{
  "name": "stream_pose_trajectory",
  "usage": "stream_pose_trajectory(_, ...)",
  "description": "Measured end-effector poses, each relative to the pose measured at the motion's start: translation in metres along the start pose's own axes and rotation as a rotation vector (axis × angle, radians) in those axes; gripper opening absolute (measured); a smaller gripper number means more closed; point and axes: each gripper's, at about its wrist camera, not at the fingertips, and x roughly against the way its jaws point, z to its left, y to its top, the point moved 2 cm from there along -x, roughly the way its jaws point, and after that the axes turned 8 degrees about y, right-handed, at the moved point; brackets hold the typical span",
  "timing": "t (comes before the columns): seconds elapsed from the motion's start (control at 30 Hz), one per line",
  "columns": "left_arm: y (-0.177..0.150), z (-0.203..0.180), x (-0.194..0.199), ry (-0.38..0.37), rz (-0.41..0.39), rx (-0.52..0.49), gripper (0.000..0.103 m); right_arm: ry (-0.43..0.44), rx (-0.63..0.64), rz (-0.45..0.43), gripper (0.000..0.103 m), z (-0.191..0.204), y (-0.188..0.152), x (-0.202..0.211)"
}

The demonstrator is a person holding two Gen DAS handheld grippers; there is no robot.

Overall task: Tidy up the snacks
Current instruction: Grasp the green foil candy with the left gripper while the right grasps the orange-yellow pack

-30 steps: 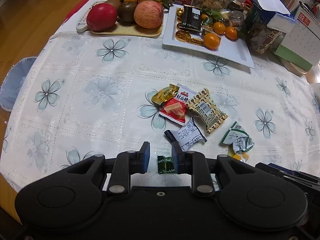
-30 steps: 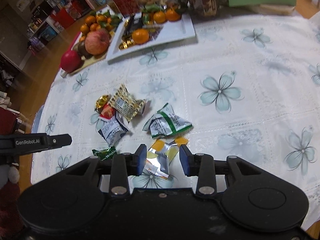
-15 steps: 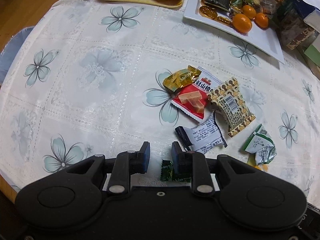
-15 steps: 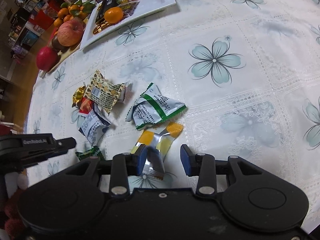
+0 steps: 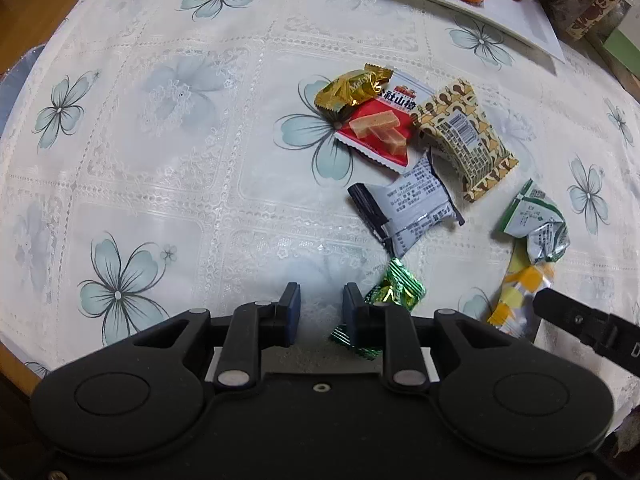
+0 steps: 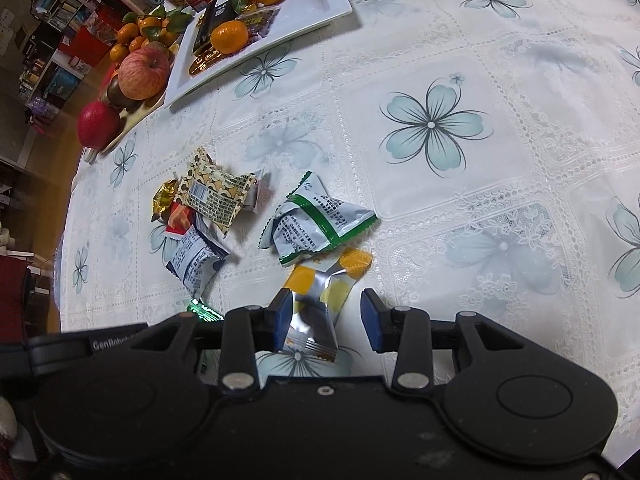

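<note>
From my left camera, the snack packets [image 5: 420, 160] lie clustered on the tabletop [image 5: 160, 140], ahead and to the right of my left gripper [image 5: 318, 314]. One small candy [image 5: 394, 290] sits just beside its right finger, partly under it. Further right, a crumpled packet [image 5: 536, 220] overlaps a flat wrapper [image 6: 320, 308], which lies between my right gripper's [image 6: 326, 322] fingers. Behind the cluster, a plate [image 6: 320, 0] carries oranges [image 6: 230, 36]; a fruit tray [image 6: 132, 116] sits left of it.

Both hand-held grippers lower; green candy [image 5: 394, 286] now outside left fingers; right straddles yellow packet [image 6: 320, 304].
</note>
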Motion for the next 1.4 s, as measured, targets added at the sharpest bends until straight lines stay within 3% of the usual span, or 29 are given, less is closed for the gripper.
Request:
stream_pose_trajectory(0.2,-0.005,0.005,0.004,-0.017,-0.001,-0.005,0.033,0.006,-0.003,-0.005,0.042,0.006,0.001,-0.005)
stream_pose_trajectory(0.27,-0.005,0.009,0.007,-0.026,-0.009,0.006,0.033,0.007,0.006,-0.014,0.048,0.013,0.002,-0.008)
stream_pose_trajectory(0.57,-0.004,0.029,0.018,-0.048,-0.048,0.045,0.033,-0.089,0.081,-0.034,0.053,0.024,0.002,-0.024)
stream_pose_trajectory(0.77,-0.004,0.019,0.022,-0.101,-0.076,0.017,0.033,-0.130,0.171,-0.029,0.043,0.029,-0.005,-0.025)
stream_pose_trajectory(0.97,-0.007,0.000,0.024,-0.135,-0.105,-0.047,0.033,-0.132,0.164,-0.012,0.038,0.021,-0.006,-0.017)
stream_pose_trajectory(1.2,-0.011,-0.021,0.015,-0.052,-0.122,-0.120,0.037,-0.157,0.159,-0.029,0.037,0.004,-0.007,-0.005)
stream_pose_trajectory(1.4,-0.012,-0.027,0.011,-0.046,-0.124,-0.129,0.041,-0.183,0.207,-0.027,0.037,0.005,-0.010,-0.005)
